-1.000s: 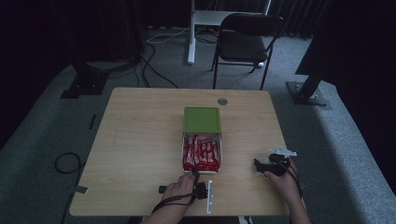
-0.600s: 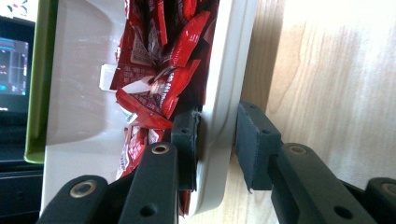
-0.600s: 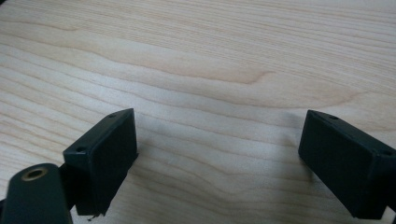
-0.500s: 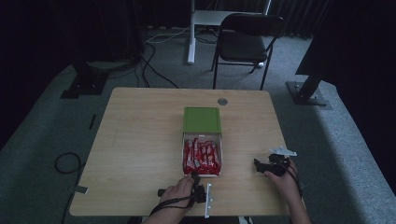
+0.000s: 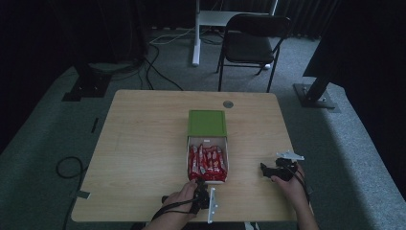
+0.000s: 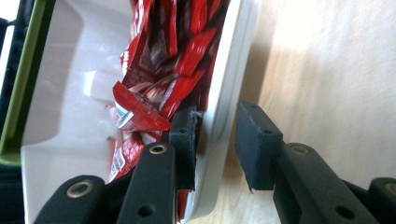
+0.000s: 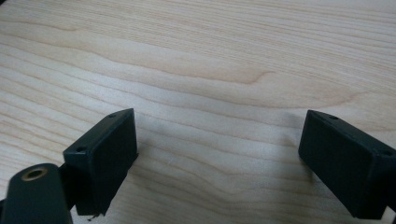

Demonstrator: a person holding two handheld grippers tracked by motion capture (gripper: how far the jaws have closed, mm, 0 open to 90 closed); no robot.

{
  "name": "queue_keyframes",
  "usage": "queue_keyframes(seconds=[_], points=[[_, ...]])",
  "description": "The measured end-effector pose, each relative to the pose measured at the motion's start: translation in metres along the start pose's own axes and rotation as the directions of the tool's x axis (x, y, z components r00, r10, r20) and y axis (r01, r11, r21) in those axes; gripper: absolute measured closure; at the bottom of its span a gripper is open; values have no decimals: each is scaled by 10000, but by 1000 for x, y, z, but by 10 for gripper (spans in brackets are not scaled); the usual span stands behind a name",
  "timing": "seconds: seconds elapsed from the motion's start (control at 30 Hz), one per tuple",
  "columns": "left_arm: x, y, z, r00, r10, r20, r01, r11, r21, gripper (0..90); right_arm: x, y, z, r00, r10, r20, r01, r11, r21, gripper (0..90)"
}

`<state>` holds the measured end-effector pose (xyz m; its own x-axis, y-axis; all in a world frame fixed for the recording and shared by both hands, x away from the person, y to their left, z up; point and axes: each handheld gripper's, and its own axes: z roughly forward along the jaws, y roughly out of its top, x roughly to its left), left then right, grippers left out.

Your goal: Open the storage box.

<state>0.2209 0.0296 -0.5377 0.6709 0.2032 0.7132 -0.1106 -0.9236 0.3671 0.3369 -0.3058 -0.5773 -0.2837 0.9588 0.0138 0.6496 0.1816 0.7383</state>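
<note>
**Q:** What has changed since a moment ago?

**A:** Little has shifted. The left gripper point(image 5: 201, 184) has drawn slightly back toward the near edge of the light wooden tabletop point(image 5: 143, 143), and its jaws have just been opening a touch. The right gripper point(image 5: 266, 170) has kept its place near the right edge.

**Q:** Where is the box relative to the left gripper?

**A:** The white plastic box with a green hinged lid point(image 5: 207, 123) lies at the middle of the tabletop, lid folded back toward the far edge. It is packed with red foil snack packets point(image 5: 207, 162). In the left gripper view, the box's white near wall point(image 6: 224, 116) stands between the two black jaws: one pad point(image 6: 184, 140) is inside, against the packets point(image 6: 177, 70), the other outside over bare wood, with a gap beside the wall.

**Q:** And the right gripper?

**A:** Its jaws stand wide apart over bare tabletop point(image 7: 210, 70), holding nothing.
</note>
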Motion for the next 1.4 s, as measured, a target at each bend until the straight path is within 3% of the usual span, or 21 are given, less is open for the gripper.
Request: queue_keyframes(seconds=[0.13,0.3,0.37,0.47,0.53,0.57,0.67,0.7,0.73,0.83,0.87,0.9,0.93,1.03,1.07,1.1,1.13,1.27,1.4], points=[[8,-2,-4,9960,-591,675,612,9977,-292,648,0,0,0,10000,-2,1,2,10000,12,109],[13,-1,-11,9791,-1441,1435,1575,9837,-865,639,0,0,0,10000,-6,1,6,10000,8,109],[16,1,-14,9768,-1508,1518,1672,9806,-1019,638,0,0,0,10000,-2,1,2,10000,11,109],[23,3,-19,9661,-1883,1764,2139,9669,-1391,638,0,0,0,10000,-2,1,2,10000,11,109],[30,4,-21,9561,-2193,1944,2530,9524,-1700,639,0,0,0,10000,-4,2,4,10000,11,109],[32,4,-22,9542,-2243,1980,2594,9500,-1740,638,0,0,0,10000,-7,0,7,10000,8,109],[44,3,-25,9447,-2605,1992,3000,9317,-2046,638,0,0,0,10000,-2,2,2,10000,11,108],[44,3,-25,9447,-2605,1992,3000,9317,-2046,638,0,0,0,10000,-2,2,2,10000,11,108],[53,2,-27,9398,-2842,1900,3229,9203,-2209,638,0,0,0,10000,-5,0,5,10000,9,109],[65,-3,-29,9310,-3174,1803,3543,9044,-2375,638,0,0,0,10000,-6,0,6,10000,8,108],[65,-3,-29,9310,-3174,1803,3543,9044,-2375,638,0,0,0,10000,-6,0,6,10000,8,108],[72,-6,-30,9245,-3393,1740,3747,8930,-2493,638,0,0,0,10000,-3,1,3,10000,11,108],[72,-6,-30,9245,-3393,1740,3747,8930,-2493,638,0,0,0,10000,-3,1,3,10000,11,108],[82,-14,-30,9092,-3827,1640,4139,8738,-2552,639,0,0,0,10000,-2,1,2,10000,10,109],[84,-16,-30,9096,-3823,1629,4129,8761,-2492,638,0,0,0,10000,-1,1,1,10000,9,109],[85,-18,-30,9072,-3901,1577,4188,8730,-2498,638,0,0,0,10000,-3,1,3,10000,11,109],[86,-20,-30,9011,-4034,1589,4320,8667,-2495,638,0,0,0,10000,-7,0,7,10000,9,109],[94,-30,-31,8890,-4330,1489,4574,8549,-2447,628,0,0,0,10000,-4,1,4,10000,10,109],[103,-42,-36,8660,-4842,1246,4995,8268,-2587,627,0,0,0,10000,-3,2,3,10000,10,109]])
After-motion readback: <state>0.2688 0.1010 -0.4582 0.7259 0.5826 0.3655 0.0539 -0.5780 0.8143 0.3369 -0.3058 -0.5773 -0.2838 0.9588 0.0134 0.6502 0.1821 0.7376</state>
